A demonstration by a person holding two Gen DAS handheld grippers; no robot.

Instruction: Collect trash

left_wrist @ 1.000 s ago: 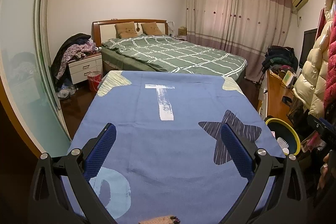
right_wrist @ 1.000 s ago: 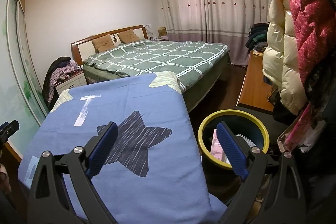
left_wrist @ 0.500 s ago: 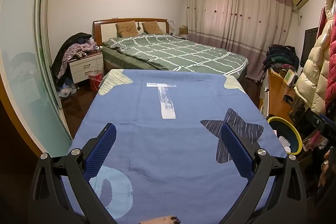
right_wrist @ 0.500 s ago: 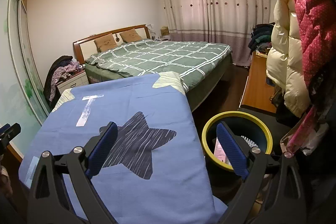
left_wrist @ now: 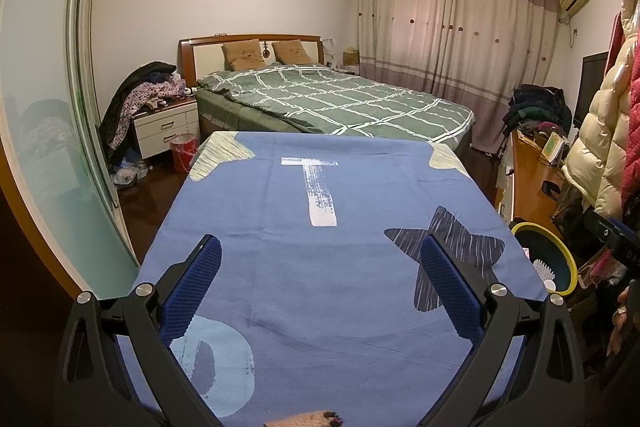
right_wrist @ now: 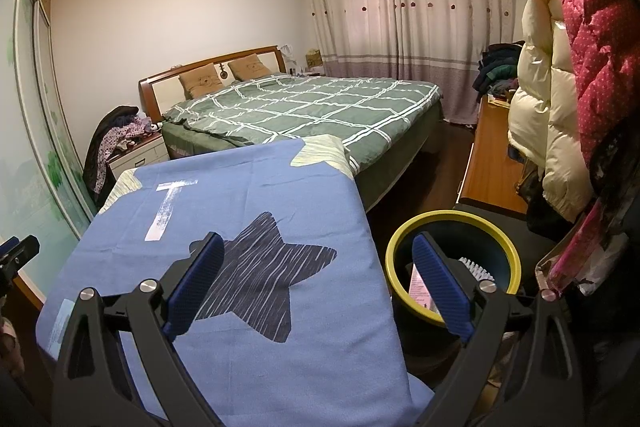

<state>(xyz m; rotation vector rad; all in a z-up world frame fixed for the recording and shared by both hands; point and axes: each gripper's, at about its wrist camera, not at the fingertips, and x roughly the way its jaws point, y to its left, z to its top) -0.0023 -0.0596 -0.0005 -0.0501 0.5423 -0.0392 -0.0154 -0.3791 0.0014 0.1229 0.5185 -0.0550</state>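
Note:
A dark bin with a yellow rim (right_wrist: pixel 454 227) stands on the floor right of a table covered by a blue cloth (right_wrist: pixel 248 219); inside it I see a pink-white wrapper (right_wrist: pixel 420 283) and a white brush (right_wrist: pixel 478 269). In the left wrist view the bin (left_wrist: pixel 560 247) shows past the cloth's (left_wrist: pixel 320 247) right edge. My left gripper (left_wrist: pixel 320 267) hangs open above the cloth's near half, nothing between its blue pads. My right gripper (right_wrist: pixel 316 271) is open too, straddling the cloth's right edge and the bin. No loose trash shows on the cloth.
A bed with a green checked quilt (left_wrist: pixel 340 103) stands beyond the table. A wooden desk (right_wrist: pixel 492 167) and hanging padded coats (right_wrist: pixel 560 87) crowd the right side. A nightstand piled with clothes (left_wrist: pixel 160 107), a red bucket (left_wrist: pixel 184 151) and a sliding glass door (left_wrist: pixel 48 147) are left.
Both views have drifted slightly: the right gripper's view shifted a little, bringing the bin more to the centre. Both grippers stay open and empty.

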